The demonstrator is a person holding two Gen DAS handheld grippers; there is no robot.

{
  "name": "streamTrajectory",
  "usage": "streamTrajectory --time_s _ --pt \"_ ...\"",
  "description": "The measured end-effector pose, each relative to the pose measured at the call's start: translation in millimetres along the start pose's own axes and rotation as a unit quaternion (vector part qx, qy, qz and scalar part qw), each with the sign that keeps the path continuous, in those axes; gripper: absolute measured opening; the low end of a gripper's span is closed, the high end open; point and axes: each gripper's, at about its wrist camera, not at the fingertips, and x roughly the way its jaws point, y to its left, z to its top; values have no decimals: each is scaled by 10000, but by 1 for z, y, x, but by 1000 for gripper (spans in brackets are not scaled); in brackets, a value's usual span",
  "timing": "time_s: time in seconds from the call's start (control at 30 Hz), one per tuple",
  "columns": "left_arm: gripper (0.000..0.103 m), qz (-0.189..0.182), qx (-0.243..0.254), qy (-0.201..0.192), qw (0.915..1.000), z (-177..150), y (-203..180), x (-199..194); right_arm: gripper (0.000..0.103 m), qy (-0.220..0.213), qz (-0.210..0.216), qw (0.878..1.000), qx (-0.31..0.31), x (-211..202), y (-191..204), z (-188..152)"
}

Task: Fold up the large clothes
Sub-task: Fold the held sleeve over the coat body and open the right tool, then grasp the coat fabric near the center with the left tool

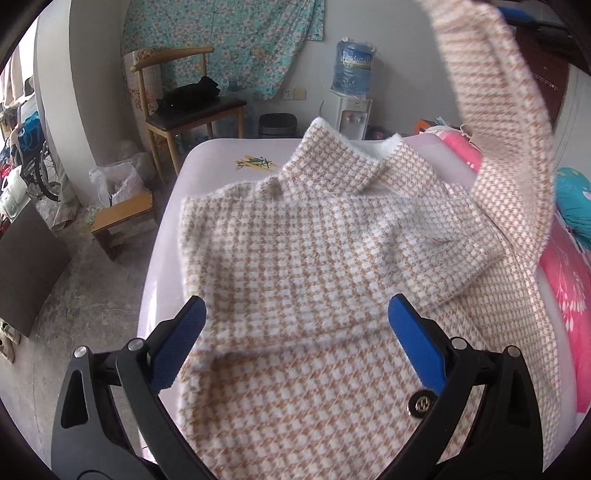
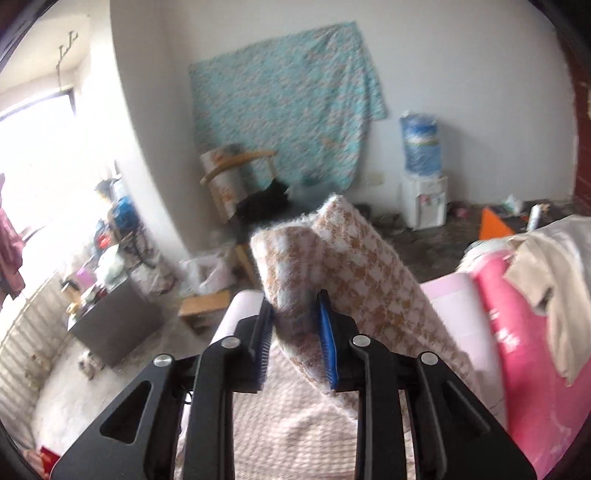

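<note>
A tan-and-white houndstooth coat (image 1: 303,258) lies collar-away on a pale table (image 1: 210,158), its left side folded in and a metal button (image 1: 417,404) near me. My left gripper (image 1: 297,301) hovers just above the coat body, open, with nothing between its blue pads. The coat's right sleeve (image 1: 495,110) rises to the top right, where a blue pad (image 1: 515,14) of my right gripper shows. In the right wrist view my right gripper (image 2: 295,299) has the sleeve end (image 2: 295,254) between its pads, the fabric filling the gap and standing up beyond the fingertips.
A wooden chair (image 1: 184,110) with a black garment, a bin (image 1: 277,125) and a water dispenser (image 1: 352,107) stand behind the table. A low wooden stool (image 1: 122,218) sits at its left. Pink bedding (image 1: 565,273) and beige cloth (image 2: 554,280) pile up at its right.
</note>
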Motion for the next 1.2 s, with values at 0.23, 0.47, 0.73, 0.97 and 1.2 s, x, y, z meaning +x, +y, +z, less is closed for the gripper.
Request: streamTrajectory --time_s 0.23,0.47,0.73,0.97,1.2 --pt "95 -208 -210 213 9993 -19 30 -15 59 1018 150 9946 -100 45 -18 -59" --pt "79 -564 -478 242 9970 8 27 18 59 973 -716 9917 437 -2 -141 -75" --pt "35 12 -997 898 9910 47 38 107 59 1290 -1298 9788 915 -22 -245 -129" --pt "5 -55 -811 -188 9965 57 26 36 58 1225 -1571 9783 577 -17 -258 -137" --pt "6 460 -689 491 9954 26 29 64 37 1077 -1584 9810 322 3 -244 -124"
